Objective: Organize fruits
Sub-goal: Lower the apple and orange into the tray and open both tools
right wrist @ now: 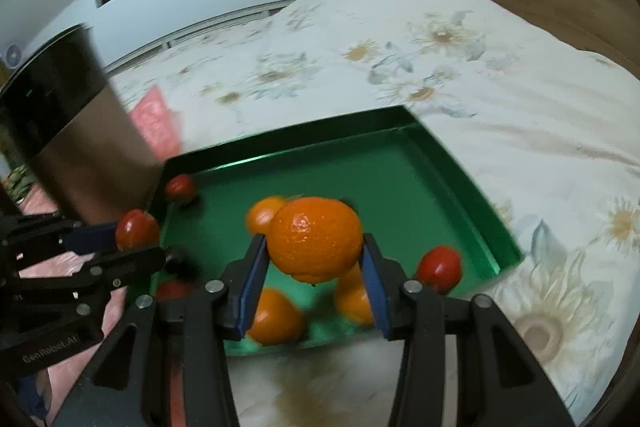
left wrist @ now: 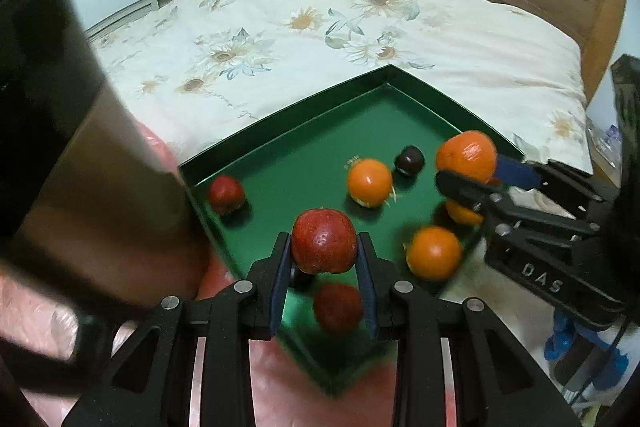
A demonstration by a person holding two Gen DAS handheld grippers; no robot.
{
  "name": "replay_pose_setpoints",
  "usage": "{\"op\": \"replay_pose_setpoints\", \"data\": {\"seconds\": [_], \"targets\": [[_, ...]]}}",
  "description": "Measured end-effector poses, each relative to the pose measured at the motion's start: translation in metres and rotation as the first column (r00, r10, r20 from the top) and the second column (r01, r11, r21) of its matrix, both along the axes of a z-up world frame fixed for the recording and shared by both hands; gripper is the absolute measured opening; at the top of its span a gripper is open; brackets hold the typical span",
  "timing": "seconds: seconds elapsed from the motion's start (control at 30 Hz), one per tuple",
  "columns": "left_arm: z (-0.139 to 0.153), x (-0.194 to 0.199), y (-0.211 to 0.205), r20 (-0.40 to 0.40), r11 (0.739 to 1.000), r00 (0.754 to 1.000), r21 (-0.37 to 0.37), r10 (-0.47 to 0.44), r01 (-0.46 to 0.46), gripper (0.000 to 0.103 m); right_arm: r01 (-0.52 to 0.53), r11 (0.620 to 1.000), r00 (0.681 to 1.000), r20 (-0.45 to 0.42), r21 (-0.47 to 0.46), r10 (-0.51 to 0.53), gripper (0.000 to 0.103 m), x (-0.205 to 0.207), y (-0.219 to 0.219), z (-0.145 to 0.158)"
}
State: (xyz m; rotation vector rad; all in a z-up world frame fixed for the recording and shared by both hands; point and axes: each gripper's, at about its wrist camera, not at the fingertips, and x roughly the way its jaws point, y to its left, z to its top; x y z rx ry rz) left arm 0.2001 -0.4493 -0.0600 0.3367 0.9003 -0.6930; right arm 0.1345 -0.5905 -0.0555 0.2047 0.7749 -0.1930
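**Soft indoor light, heavy fisheye warp, motion blur**

Both views are evenly, moderately lit, with a cool tint on the wall. Dark vignette rings close off the corners, and straight lines bow strongly toward the edges. The green tray (left wrist: 304, 163) shows a pale glare streak in the right wrist view. Loose fruit, the tall container (right wrist: 76, 123) at left and the bedspread (right wrist: 460, 87) smear with motion blur; shadows are faint.
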Motion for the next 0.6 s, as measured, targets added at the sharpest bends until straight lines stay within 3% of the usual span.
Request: {"op": "replay_pose_setpoints", "data": {"seconds": [0.23,0.6], "targets": [[-0.027,0.013,-0.017,-0.051,1.000,0.999,0.030,0.008,-0.006,0.027,0.118,0.993,0.993,-0.029,-0.018,-0.118,0.042,0.021,-0.032,-0.024],[-0.041,0.015,-0.024,-0.036,0.997,0.999,0.080,0.010,-0.007,0.027,0.119,0.993,0.991,-0.066,-0.025,-0.120,0.044,0.028,-0.032,-0.039]]}}
